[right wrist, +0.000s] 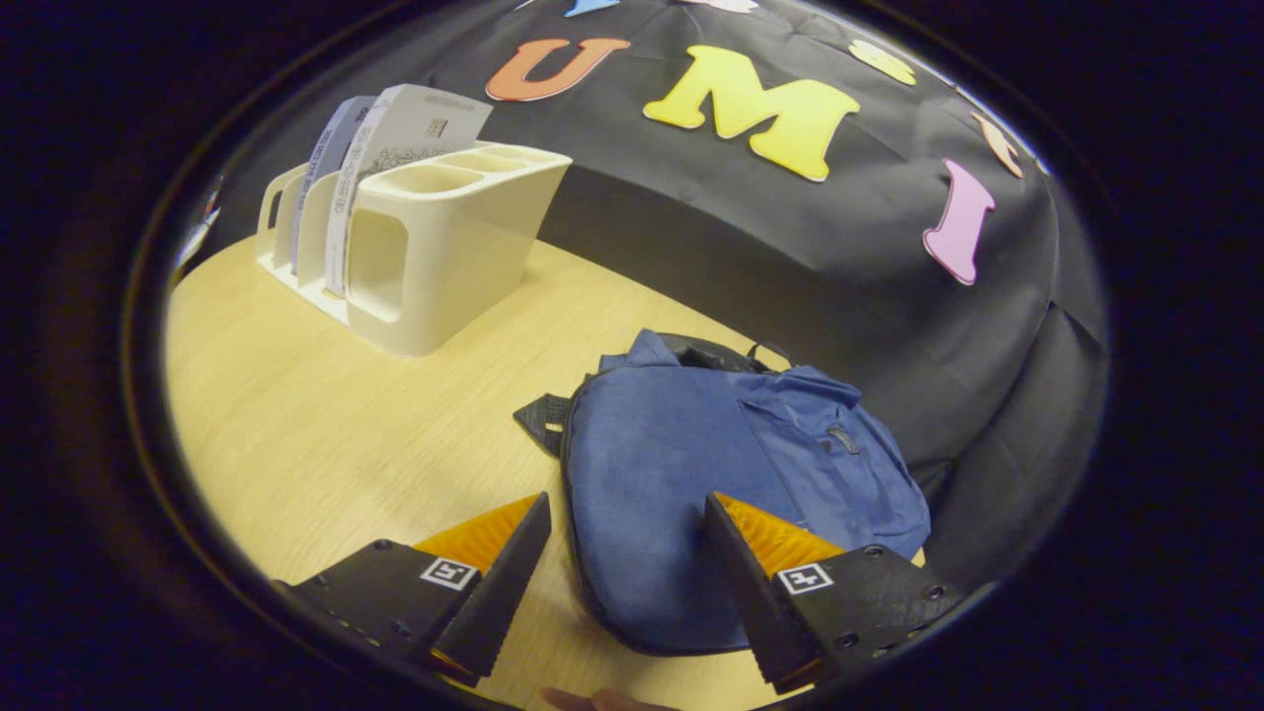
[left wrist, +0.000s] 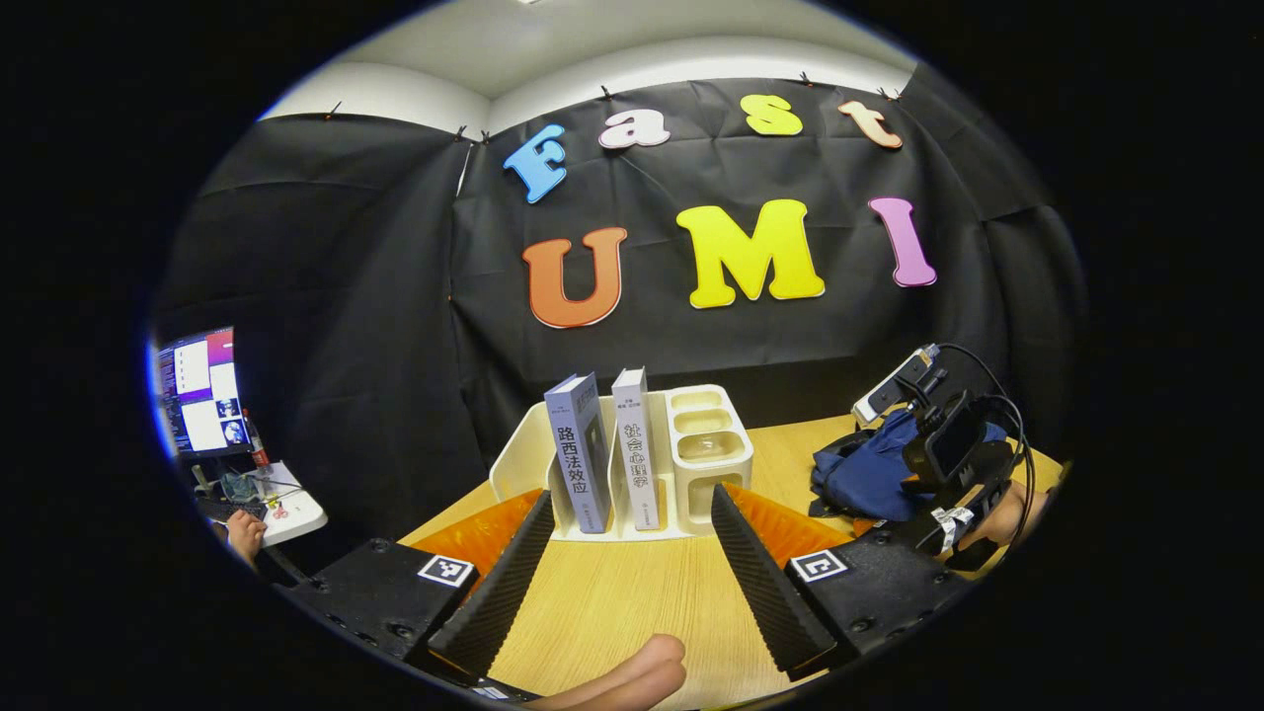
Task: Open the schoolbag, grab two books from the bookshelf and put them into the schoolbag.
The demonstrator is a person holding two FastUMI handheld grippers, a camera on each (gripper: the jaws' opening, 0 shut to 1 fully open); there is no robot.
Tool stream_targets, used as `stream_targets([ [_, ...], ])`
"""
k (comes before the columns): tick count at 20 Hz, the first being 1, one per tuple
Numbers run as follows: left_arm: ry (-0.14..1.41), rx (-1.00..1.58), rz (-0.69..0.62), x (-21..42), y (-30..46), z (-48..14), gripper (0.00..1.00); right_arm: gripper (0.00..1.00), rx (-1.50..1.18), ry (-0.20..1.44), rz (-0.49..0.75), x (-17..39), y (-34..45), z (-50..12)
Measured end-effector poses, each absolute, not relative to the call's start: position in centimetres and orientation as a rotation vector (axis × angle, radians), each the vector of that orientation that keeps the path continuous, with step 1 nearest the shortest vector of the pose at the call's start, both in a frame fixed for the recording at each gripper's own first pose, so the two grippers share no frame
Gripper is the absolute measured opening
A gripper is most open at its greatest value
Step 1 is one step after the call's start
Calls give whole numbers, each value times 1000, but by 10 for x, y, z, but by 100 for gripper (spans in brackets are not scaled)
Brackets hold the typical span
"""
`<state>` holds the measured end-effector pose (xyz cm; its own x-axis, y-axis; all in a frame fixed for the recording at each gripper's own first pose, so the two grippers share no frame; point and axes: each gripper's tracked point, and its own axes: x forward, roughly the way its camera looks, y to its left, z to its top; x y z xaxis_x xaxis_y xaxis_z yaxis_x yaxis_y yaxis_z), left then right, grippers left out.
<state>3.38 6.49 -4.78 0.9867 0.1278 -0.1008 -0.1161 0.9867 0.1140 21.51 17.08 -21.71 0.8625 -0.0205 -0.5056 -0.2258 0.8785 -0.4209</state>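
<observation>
So far nothing is packed: both books (left wrist: 604, 449) stand upright in the bookshelf (left wrist: 706, 444), and the schoolbag (right wrist: 711, 484) lies beside it, apparently unopened. Your left gripper (left wrist: 627, 558) faces the bookshelf, released and empty; your right gripper (right wrist: 627, 573) hangs spread over the schoolbag.

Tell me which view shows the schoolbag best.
The right gripper view: the blue schoolbag lies flat on the table, nearly whole, just ahead of the open right gripper. In the left gripper view the schoolbag sits far off, partly hidden behind that gripper.
</observation>
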Motion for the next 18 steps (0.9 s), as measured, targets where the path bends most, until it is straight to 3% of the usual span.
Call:
stream_targets([
  [6, 130, 83, 111, 38, 64, -55, 100, 90, -602, 530, 43, 229, 167, -220],
  [7, 132, 80, 110, 37, 64, -55, 100, 93, -609, 541, 35, 229, 166, -220],
  [8, 135, 78, 108, 38, 64, -56, 100, 80, -611, 542, 31, 230, 166, -219],
  [9, 136, 75, 107, 39, 64, -56, 100, 85, -614, 533, 27, 231, 165, -214],
  [12, 138, 69, 106, 39, 64, -57, 100, 71, -610, 509, 9, 230, 160, -195],
  [13, 141, 67, 107, 38, 64, -56, 100, 78, -611, 499, -4, 231, 157, -188],
  [14, 142, 66, 108, 38, 65, -57, 100, 71, -608, 493, -15, 233, 154, -183],
  [15, 142, 63, 106, 38, 64, -57, 100, 71, -608, 490, -23, 236, 152, -179],
  [16, 142, 59, 102, 38, 63, -57, 100, 77, -613, 489, -37, 241, 147, -177],
  [17, 144, 54, 97, 38, 61, -57, 100, 76, -612, 492, -58, 245, 141, -176],
  [18, 146, 50, 92, 38, 60, -58, 100, 60, -612, 505, -77, 250, 136, -178],
])
